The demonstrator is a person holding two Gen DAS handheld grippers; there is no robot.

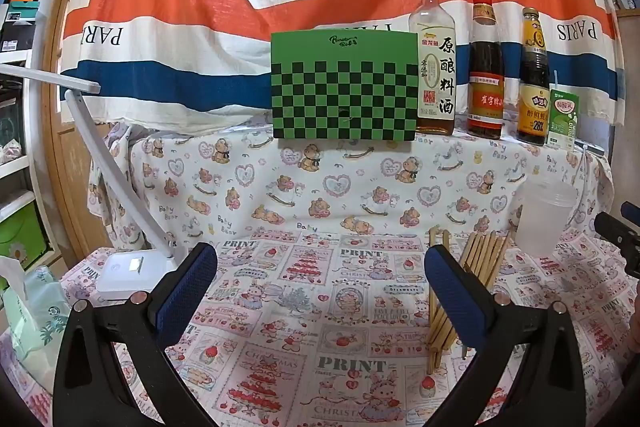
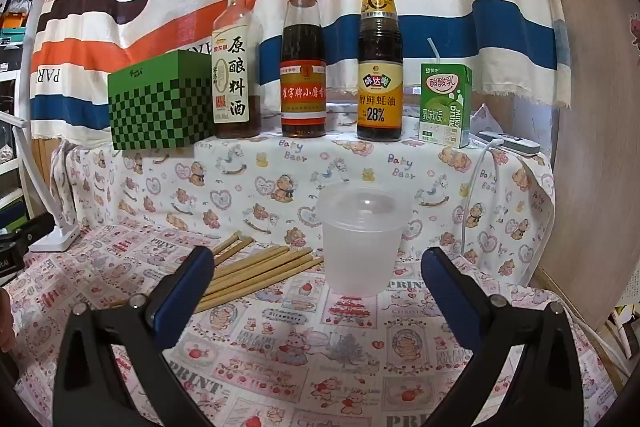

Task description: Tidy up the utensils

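Several wooden chopsticks (image 1: 476, 267) lie loose on the printed tablecloth; the right wrist view shows the chopsticks (image 2: 256, 271) left of an upright translucent plastic cup (image 2: 362, 239). The cup (image 1: 542, 217) stands at the right in the left wrist view. My left gripper (image 1: 320, 263) is open and empty, its right finger just in front of the chopsticks. My right gripper (image 2: 312, 267) is open and empty, with the cup a little beyond and between its fingers, untouched. The right gripper's tip (image 1: 618, 231) shows at the right edge of the left wrist view.
On the raised shelf behind stand a green checkered box (image 1: 344, 87), three sauce bottles (image 2: 302, 67) and a green drink carton (image 2: 444, 105). A white desk lamp (image 1: 128, 263) sits at the left. A tissue pack (image 1: 28, 307) lies at the far left. A white cable (image 2: 476, 187) hangs at the right.
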